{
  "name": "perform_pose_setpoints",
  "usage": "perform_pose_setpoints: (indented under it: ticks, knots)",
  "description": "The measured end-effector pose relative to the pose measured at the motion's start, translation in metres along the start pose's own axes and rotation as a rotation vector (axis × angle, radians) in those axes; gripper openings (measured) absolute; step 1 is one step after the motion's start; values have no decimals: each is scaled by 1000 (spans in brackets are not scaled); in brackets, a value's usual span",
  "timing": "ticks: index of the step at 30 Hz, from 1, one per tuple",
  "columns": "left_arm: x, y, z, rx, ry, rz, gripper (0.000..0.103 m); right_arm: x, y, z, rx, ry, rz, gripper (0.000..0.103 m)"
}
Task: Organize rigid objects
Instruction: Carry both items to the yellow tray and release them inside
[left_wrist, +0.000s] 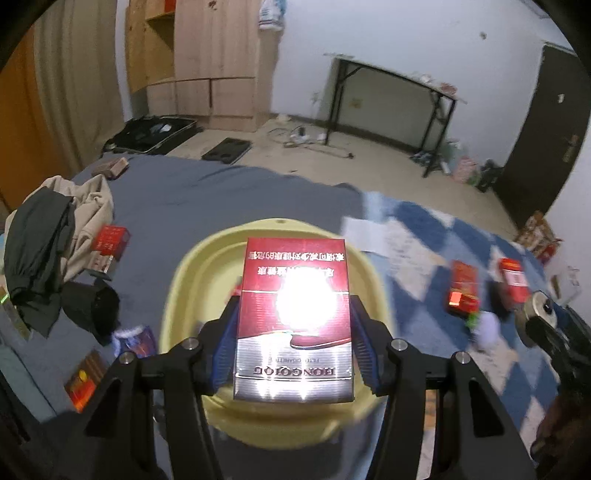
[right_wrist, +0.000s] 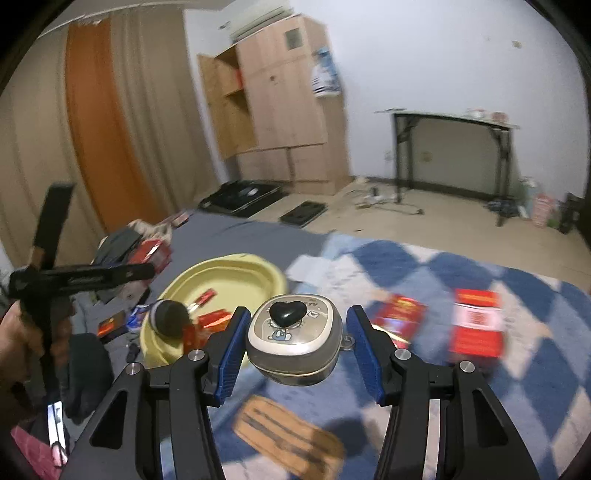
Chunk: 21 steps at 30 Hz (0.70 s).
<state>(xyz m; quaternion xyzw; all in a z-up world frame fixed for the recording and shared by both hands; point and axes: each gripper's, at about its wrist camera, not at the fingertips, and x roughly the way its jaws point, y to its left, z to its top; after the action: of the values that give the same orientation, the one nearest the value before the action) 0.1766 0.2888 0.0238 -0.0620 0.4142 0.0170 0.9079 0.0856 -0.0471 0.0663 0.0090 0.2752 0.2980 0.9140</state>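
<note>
Red-and-silver cigarette pack (left_wrist: 291, 321), printed side up and upside down to the camera, sits clamped between the blue pads (left_wrist: 227, 347) of the left claw (left_wrist: 293, 343). Glare washes out the pack's middle. It hangs directly above a pale yellow basin (left_wrist: 184, 280) that rests on a grey bedsheet (left_wrist: 207, 199).

Right claw (right_wrist: 295, 343): its jaws stand either side of a small grey rounded case (right_wrist: 295, 343) with a cartoon print and a black heart (right_wrist: 288, 312) on the lid. The case is lifted clear of the bedding. The left pad (right_wrist: 231, 350) touches it; a narrow gap shows at the right pad. Grip judged clenched on the case.

From the right wrist view the basin (right_wrist: 229, 273) lies to the left of the case, with red packs (right_wrist: 212, 319) already inside. Two more red packs (right_wrist: 400, 319) (right_wrist: 476, 321) lie on a blue-and-white checkered blanket (right_wrist: 406, 258), to the right. An orange flat item (right_wrist: 288, 430) lies below the case; blurred.

Clothes (left_wrist: 48, 236) are heaped on the bed's left side.
</note>
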Motion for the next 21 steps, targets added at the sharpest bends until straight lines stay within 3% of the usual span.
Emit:
perform_pose_setpoints:
  ticks: [11, 21]
  knots:
    - [107, 59, 16, -95, 130, 1, 57, 133, 65, 8, -158, 119, 129, 54]
    - [142, 67, 9, -76, 176, 4, 57, 197, 75, 1, -224, 191, 134, 54]
